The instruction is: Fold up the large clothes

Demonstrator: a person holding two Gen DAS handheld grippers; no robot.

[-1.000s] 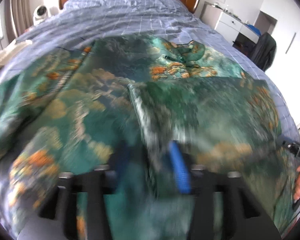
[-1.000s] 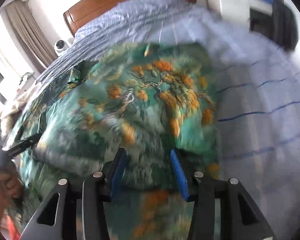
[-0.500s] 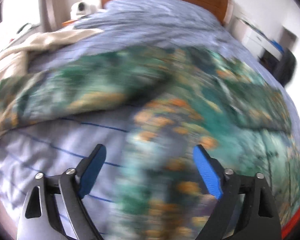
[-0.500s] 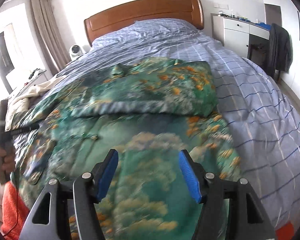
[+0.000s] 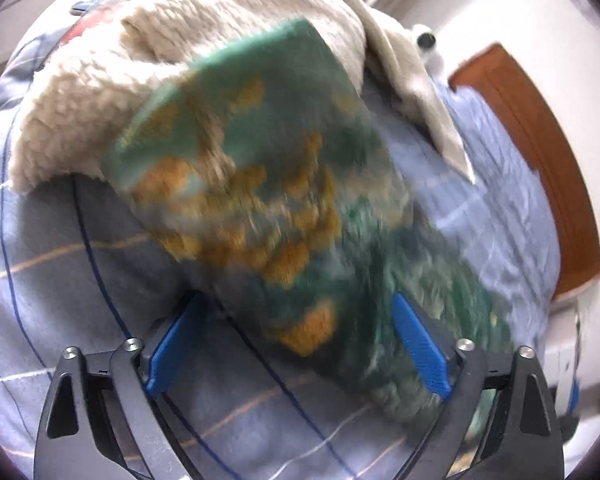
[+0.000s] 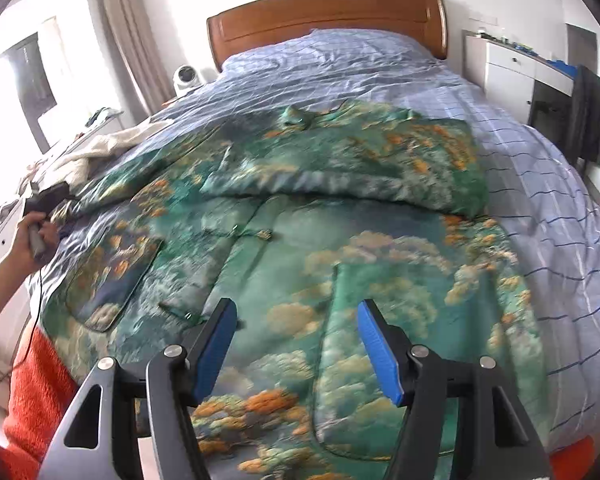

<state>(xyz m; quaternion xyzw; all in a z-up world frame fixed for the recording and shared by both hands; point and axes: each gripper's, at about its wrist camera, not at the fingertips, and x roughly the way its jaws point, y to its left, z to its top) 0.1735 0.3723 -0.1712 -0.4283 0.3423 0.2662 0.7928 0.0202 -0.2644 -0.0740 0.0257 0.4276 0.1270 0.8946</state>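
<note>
A large green garment with orange and cloud print (image 6: 300, 216) lies spread on the bed, its right sleeve folded across the chest. My right gripper (image 6: 296, 344) is open and empty, hovering over the garment's lower part. My left gripper (image 5: 296, 352) is open around the blurred end of the garment's left sleeve (image 5: 260, 208), which lies between the blue pads (image 5: 418, 348). The left gripper also shows in the right wrist view (image 6: 44, 200), held in a hand at the bed's left edge.
A cream fleece garment (image 5: 120, 80) lies beside the sleeve end on the blue checked bedspread (image 6: 560, 208). Wooden headboard (image 6: 324, 12) at the far end. White drawers (image 6: 508, 68) and a dark jacket (image 6: 592, 112) stand at the right. An orange cloth (image 6: 36, 392) hangs at the near left.
Both grippers have opened and let go of the garment. The left gripper swung left to the sleeve end by the cream fleece. The right gripper pulled back toward the hem.
</note>
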